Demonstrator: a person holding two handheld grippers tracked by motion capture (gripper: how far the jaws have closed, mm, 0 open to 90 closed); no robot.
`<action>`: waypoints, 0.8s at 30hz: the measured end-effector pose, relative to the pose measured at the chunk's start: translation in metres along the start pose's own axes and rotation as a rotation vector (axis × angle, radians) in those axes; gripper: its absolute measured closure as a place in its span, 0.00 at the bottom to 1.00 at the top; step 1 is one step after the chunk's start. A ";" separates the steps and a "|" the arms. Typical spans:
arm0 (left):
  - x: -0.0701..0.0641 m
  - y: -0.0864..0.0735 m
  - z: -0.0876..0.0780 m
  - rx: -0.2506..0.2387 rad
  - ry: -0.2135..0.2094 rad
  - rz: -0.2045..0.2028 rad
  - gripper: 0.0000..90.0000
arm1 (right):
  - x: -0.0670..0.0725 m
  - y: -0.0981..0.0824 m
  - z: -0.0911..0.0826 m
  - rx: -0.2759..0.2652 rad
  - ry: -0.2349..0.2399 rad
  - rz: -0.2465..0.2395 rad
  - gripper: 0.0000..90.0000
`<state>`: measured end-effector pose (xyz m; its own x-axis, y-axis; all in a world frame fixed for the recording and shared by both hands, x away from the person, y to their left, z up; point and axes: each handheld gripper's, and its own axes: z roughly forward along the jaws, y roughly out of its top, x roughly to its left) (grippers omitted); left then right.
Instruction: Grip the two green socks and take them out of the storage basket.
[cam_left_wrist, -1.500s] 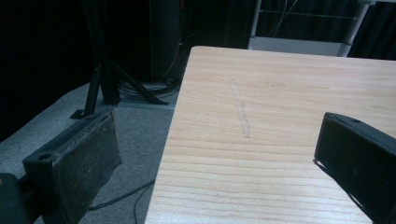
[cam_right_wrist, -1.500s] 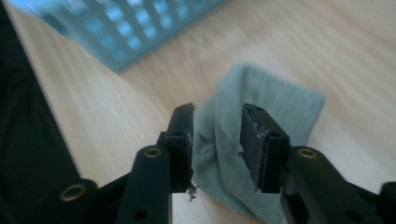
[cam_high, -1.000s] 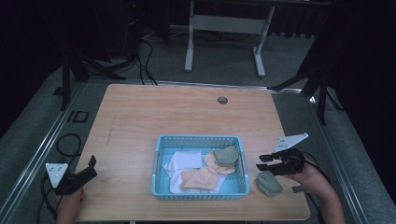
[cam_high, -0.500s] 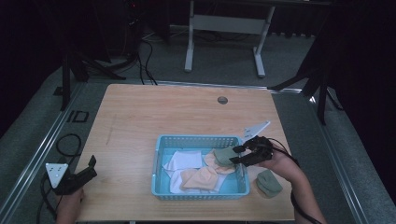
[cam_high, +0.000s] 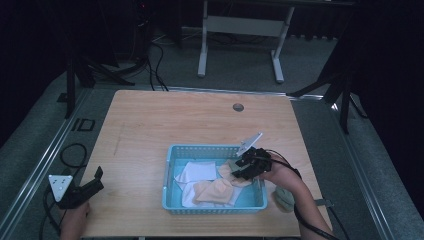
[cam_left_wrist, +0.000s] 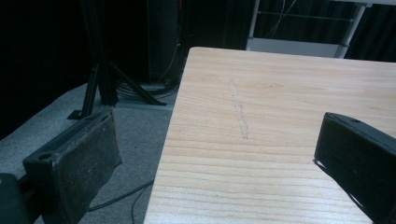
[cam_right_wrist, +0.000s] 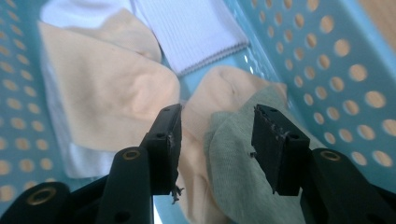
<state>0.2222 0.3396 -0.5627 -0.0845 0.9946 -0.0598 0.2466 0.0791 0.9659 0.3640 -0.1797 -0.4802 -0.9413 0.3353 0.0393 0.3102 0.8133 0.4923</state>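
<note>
High view: we see a blue basket (cam_high: 169, 175) at the table's near middle, holding white, peach and green socks. Our right gripper (cam_high: 239, 165) hangs over the basket's three o'clock end, jaws part open and just opening, gripping nothing. In the right gripper view the green sock (cam_right_wrist: 233, 163) lies directly under the gap, nearer the jaw at three o'clock, its length running from six toward one o'clock over a peach sock (cam_right_wrist: 107, 93). Another green sock (cam_high: 284, 197) lies on the table at the basket's four o'clock. Our left gripper (cam_high: 95, 179) rests far off at eight o'clock, wide open and empty, so the right hand is nearer.
</note>
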 end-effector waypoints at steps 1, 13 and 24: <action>0.000 0.000 0.000 0.000 0.000 0.000 0.01 | -0.001 0.000 0.003 0.005 0.001 -0.002 0.59; 0.000 0.000 0.000 0.001 0.001 0.001 0.01 | 0.007 0.005 0.023 0.123 -0.079 -0.042 0.66; 0.000 0.000 0.000 0.000 0.000 0.001 0.01 | 0.008 0.010 0.023 0.161 -0.108 -0.051 0.91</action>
<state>0.2223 0.3395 -0.5627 -0.0842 0.9947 -0.0589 0.2469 0.0781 0.9659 0.3623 -0.1575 -0.4950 -0.9391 0.3343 -0.0802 0.2885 0.8931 0.3452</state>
